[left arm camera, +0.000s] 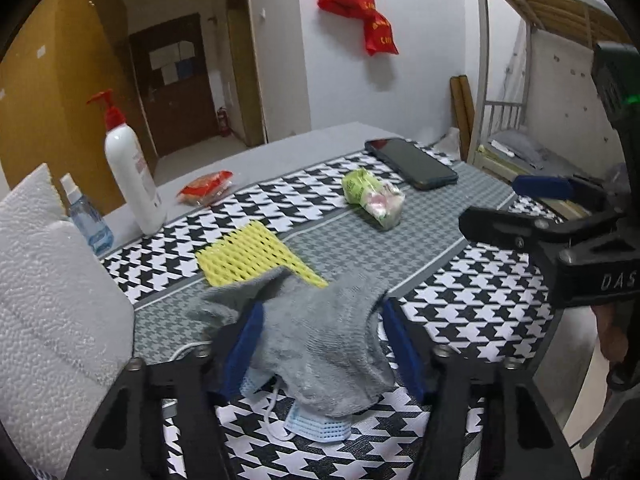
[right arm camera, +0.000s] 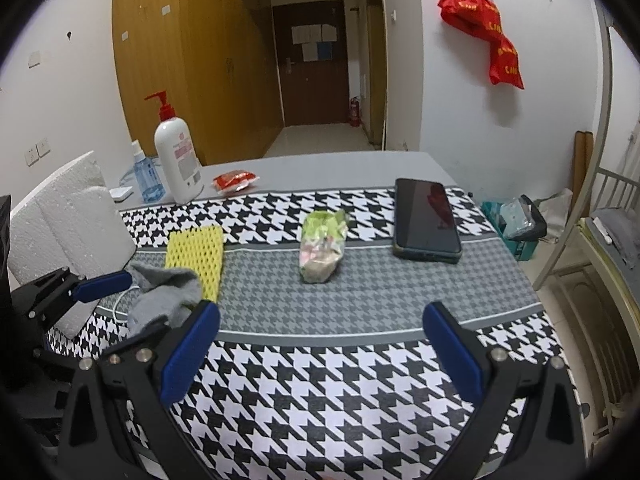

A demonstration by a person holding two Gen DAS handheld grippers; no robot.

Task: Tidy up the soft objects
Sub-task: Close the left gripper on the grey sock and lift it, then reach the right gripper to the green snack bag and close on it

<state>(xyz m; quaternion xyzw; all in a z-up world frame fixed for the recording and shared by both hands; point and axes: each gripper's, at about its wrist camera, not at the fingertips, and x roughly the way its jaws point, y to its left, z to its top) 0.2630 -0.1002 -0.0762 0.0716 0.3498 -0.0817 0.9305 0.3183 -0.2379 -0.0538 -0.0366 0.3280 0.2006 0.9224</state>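
Observation:
A grey sock (left arm camera: 320, 340) lies crumpled between the fingers of my left gripper (left arm camera: 322, 320), on top of a blue face mask (left arm camera: 320, 426). The jaws stand apart around the sock, which drapes over the left finger. A yellow foam net (left arm camera: 248, 256) lies just beyond. In the right wrist view the sock (right arm camera: 168, 300) and net (right arm camera: 196, 256) are at the left. My right gripper (right arm camera: 320, 320) is open and empty over the houndstooth cloth (right arm camera: 320, 392). A green tissue pack (right arm camera: 322, 246) lies ahead of it.
White foam blocks (left arm camera: 52, 288) stand at the left. A white pump bottle (left arm camera: 132, 172), a blue spray bottle (left arm camera: 86, 220) and a red packet (left arm camera: 206, 192) are at the back. A black phone (right arm camera: 426, 218) lies back right. A bunk bed frame (right arm camera: 600, 200) stands right of the table.

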